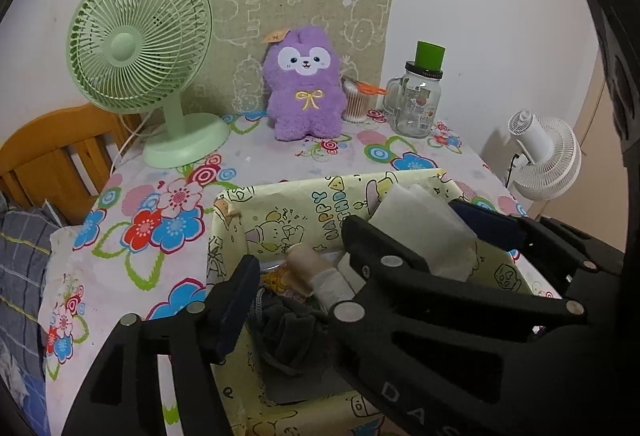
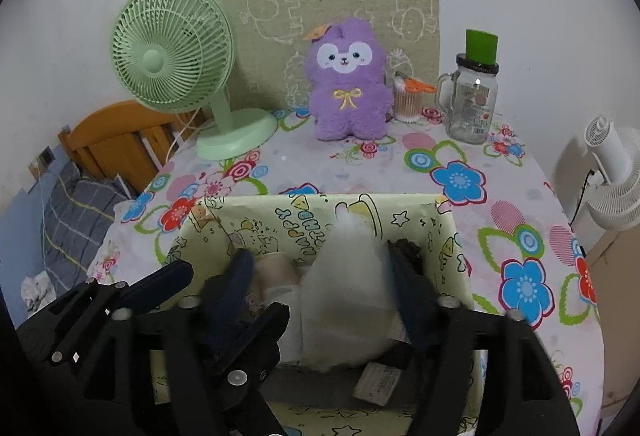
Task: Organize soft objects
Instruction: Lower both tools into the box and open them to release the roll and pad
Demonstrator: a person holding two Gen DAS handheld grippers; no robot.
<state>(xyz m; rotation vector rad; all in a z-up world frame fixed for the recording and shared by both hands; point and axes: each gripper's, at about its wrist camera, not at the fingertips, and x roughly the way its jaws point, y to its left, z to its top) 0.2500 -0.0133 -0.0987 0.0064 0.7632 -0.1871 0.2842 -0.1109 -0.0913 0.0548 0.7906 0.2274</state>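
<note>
Now both grippers hang over one yellow cartoon-print box point(image 2: 448, 236) on the flowered tablecloth point(image 2: 460, 180).

Left to right along the back stand one green desk fan point(image 1: 138, 48), one purple plush bunny point(image 1: 305, 84), one tub of cotton swabs point(image 1: 355, 104) with orange scissors point(image 1: 370, 89) across it, and one glass mug jar point(image 1: 416, 104) with a green cap; one white fan point(image 1: 546, 156) sits off the table to the right. Inside the box lie one dark grey cloth point(image 1: 288, 332) and two pale rolled pieces point(image 1: 316, 272). The left gripper point(image 1: 292, 268) has its jaws spread wide above these, touching nothing that can be seen. The right gripper point(image 2: 324, 276) is clamped on one white soft cloth point(image 2: 344, 300), held between its pads over the box's right half.
</note>
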